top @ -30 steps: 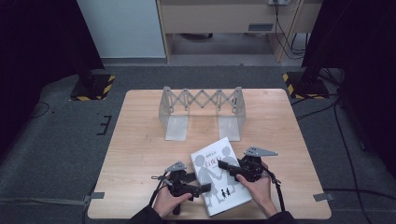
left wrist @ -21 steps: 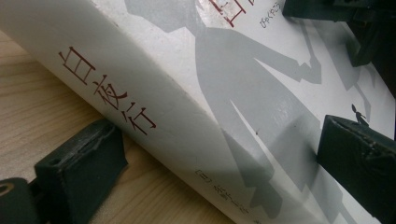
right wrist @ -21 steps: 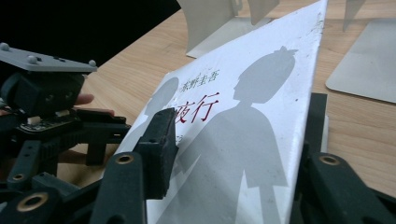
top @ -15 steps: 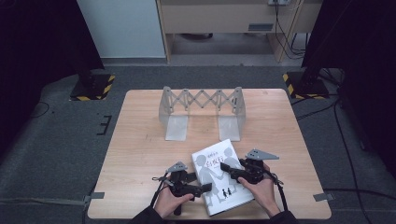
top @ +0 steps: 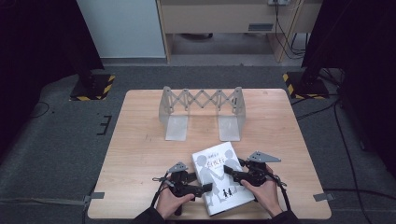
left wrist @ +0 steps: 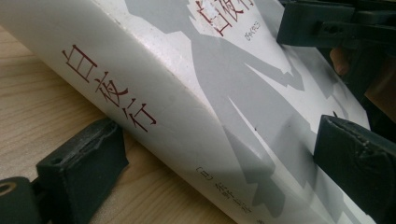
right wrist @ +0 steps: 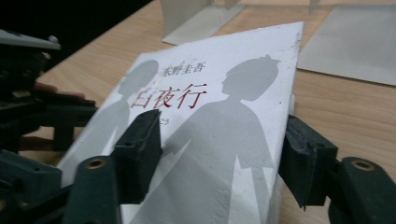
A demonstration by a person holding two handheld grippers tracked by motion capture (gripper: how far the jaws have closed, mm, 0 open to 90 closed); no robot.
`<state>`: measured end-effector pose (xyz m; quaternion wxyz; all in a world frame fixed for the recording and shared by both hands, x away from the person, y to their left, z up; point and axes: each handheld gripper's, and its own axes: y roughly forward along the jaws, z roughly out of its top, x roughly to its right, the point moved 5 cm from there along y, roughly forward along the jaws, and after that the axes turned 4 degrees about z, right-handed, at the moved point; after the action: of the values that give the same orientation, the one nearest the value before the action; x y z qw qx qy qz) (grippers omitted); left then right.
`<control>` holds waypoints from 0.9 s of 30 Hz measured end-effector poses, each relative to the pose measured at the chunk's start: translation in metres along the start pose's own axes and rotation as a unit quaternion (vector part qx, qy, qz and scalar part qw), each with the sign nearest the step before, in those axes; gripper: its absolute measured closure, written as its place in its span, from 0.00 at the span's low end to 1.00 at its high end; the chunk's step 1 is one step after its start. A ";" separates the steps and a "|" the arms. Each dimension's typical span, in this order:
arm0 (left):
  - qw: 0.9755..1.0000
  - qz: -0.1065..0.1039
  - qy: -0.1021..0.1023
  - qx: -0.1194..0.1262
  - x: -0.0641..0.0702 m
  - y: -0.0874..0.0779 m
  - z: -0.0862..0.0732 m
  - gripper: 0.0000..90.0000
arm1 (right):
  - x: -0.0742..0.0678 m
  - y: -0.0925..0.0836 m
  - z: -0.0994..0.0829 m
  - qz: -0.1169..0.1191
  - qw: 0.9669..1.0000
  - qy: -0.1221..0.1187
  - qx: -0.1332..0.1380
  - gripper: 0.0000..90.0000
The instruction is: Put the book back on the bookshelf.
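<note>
Book (top: 222, 179) lies flat on the tabletop (top: 140, 154) at about six o'clock, close to the near edge, its white cover with grey silhouettes facing up and its spine turned toward the person's left. The left tool (top: 205, 188) comes at that spine from eight o'clock; in the left gripper view one black pad sits on the wood below the spine and the other hangs above the cover, so its jaws stand wide around the book's edge without pressing. The right tool (top: 229, 170) reaches in from four o'clock, and in the right gripper view its jaws straddle the book's near right corner, one pad over the cover, the other just off the edge, not clamping.

My read is that the book is about to be lifted and stood in the folding metal rack (top: 201, 112) at twelve o'clock, well apart from it. To do that well, the lower pad should slide fully under the edge before closing, and both tools should bite deep enough that the heavy book won't pivot.

Compared with a second ago, the right tool's jaws have just been opening, with the book's corner between them, and the right hand sits a shade nearer the person; the book and left tool look unmoved.
</note>
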<state>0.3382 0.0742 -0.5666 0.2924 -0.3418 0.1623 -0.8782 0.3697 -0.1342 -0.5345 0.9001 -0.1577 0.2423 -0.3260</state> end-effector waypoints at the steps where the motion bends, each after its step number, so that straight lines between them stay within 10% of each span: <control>1: 1.000 0.002 0.001 0.000 0.000 0.000 0.000 0.03 | 0.001 0.001 -0.002 -0.005 1.000 0.001 -0.006 0.35; 27: 1.000 0.010 0.000 0.002 0.001 0.001 0.000 0.03 | 0.011 0.005 -0.012 0.005 0.998 0.055 -0.025 0.30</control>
<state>0.3380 0.0724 -0.5665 0.3022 -0.3397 0.1636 -0.8755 0.3733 -0.1398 -0.5506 0.8828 -0.1608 0.3002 -0.3236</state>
